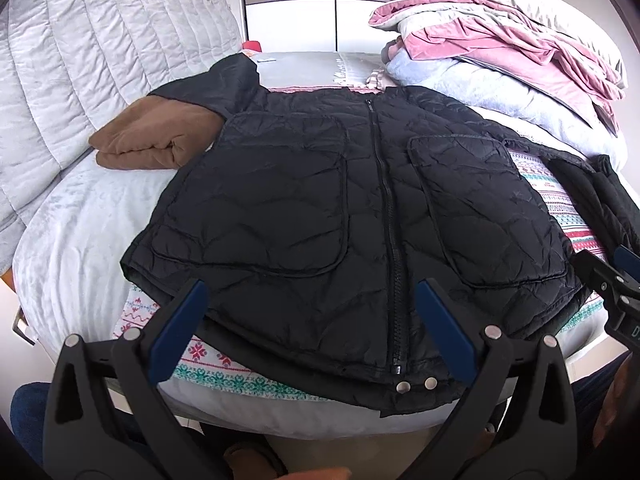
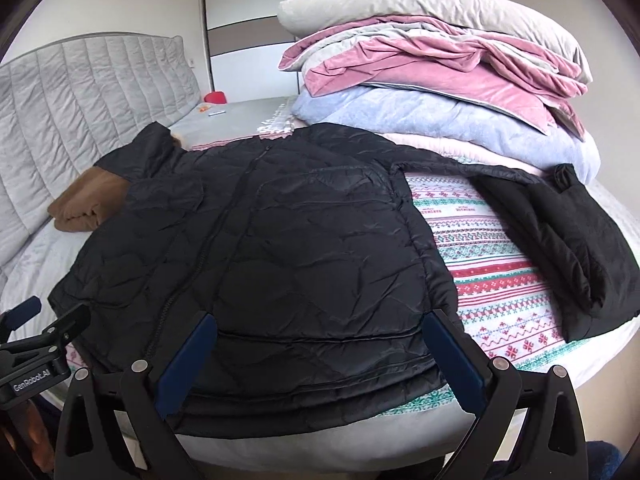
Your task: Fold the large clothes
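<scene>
A black quilted jacket (image 1: 320,208) lies spread flat, front up and zipped, on the bed (image 1: 68,248), its hem at the near edge. Everything else sits around that jacket. Under it is a patterned blanket (image 2: 492,276) with red and green bands, showing bare on the side where one sleeve (image 2: 568,248) stretches out and lies bunched. On the opposite side a folded brown cloth (image 1: 148,140) touches the jacket's shoulder, with the other sleeve draped over it. Beyond the brown cloth stands the grey padded headboard (image 1: 88,48). Behind the jacket's collar and sleeve rises a pile of bedding (image 2: 440,76), pink, pale blue and cream, with a pillow on top.

The left gripper (image 1: 316,320) hovers just above the jacket's hem near the zip, its blue-padded fingers (image 1: 188,312) spread wide and holding nothing. The right gripper (image 2: 320,352) hangs over the hem on the bunched-sleeve side, fingers (image 2: 448,348) likewise spread apart and empty. Neither touches the fabric, as far as I can see.
</scene>
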### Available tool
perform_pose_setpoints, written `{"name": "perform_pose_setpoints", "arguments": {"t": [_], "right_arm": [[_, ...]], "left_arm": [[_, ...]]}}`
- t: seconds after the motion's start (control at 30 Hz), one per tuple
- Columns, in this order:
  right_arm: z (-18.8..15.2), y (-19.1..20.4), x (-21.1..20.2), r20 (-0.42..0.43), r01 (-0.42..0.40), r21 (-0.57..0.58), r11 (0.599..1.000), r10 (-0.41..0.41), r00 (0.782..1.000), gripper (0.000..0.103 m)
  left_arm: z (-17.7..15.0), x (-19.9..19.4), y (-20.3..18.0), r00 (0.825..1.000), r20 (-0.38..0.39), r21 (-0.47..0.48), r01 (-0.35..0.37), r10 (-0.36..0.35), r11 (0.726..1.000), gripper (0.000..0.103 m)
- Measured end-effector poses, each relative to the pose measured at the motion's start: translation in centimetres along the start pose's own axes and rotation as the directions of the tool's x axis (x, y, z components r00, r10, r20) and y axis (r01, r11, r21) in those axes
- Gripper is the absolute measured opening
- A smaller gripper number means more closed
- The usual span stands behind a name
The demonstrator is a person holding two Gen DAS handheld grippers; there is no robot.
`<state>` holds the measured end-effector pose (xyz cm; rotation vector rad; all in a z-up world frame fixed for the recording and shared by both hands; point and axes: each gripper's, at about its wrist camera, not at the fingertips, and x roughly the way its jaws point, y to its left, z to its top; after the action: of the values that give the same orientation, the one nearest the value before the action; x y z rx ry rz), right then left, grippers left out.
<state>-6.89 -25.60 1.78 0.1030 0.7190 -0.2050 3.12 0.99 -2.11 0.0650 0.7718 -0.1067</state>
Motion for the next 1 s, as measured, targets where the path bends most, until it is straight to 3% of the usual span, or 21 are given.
{"name": "perform_pose_setpoints", "arguments": {"t": [0.67,1.0], "right_arm": [[0.0,-0.7,0.2,0.016,0.137,-0.002,0.991,-0.137,0.99,0.103],[0.0,-0.7,0.6,0.003,0.163,-0.013,0.986,-0.163,0.987,0.103]], "left_arm": [[-0.5,0.7,0.1,1.0,-0.003,0.015,-0.015,0.015,1.0,0.103],[-0.7,1.0,0.6,1.0,-0.022,-0.001,-0.006,0.006,1.0,0.103]]}}
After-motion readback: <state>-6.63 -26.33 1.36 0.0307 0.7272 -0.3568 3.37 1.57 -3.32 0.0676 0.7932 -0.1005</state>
